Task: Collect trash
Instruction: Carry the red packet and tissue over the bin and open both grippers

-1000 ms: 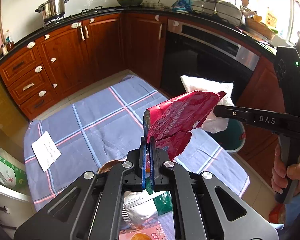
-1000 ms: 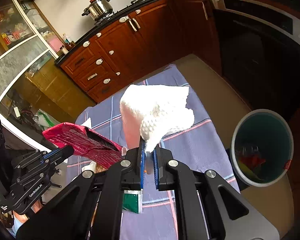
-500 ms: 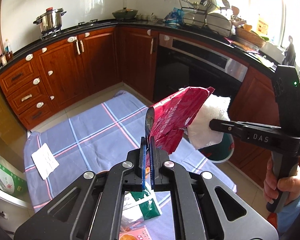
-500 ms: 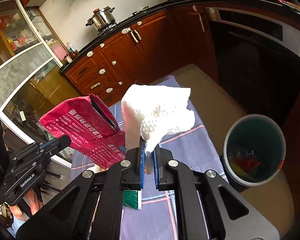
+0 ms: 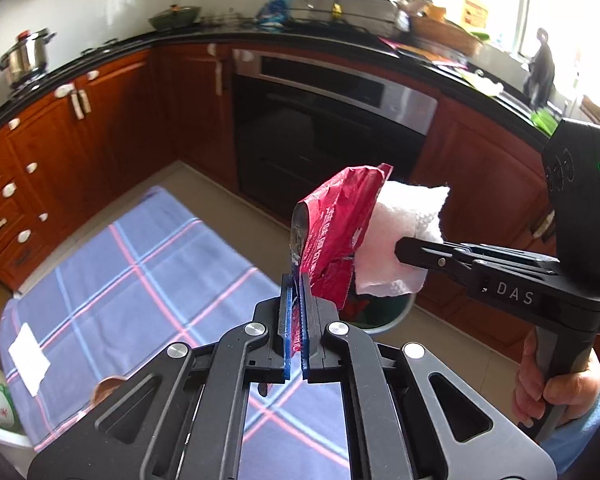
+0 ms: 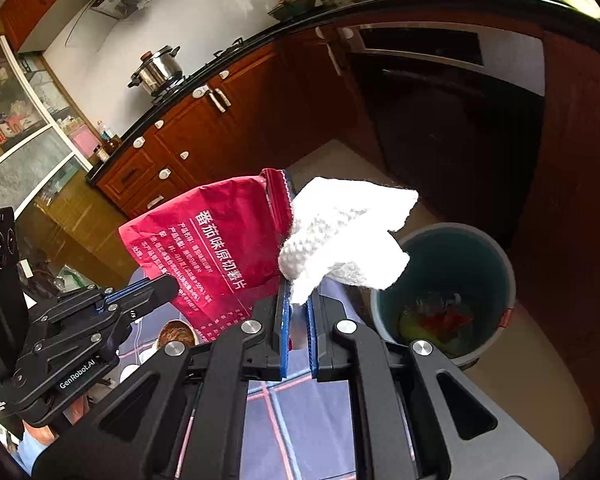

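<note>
Both held scraps now nearer bin rim (image 6: 504, 256), open floor (image 6: 512, 364) beyond.

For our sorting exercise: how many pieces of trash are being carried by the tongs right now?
2: a red snack bag in the left tongs and a white paper towel in the right tongs, side by side near the bin.

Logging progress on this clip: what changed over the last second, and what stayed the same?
Both grippers swung away from the table toward the bin: it now looms larger and nearer in the right wrist view. Nothing was taken or released. The left gripper stays shut on the red snack bag, the right gripper on the white paper towel. A paper scrap remains on the checked cloth.
</note>
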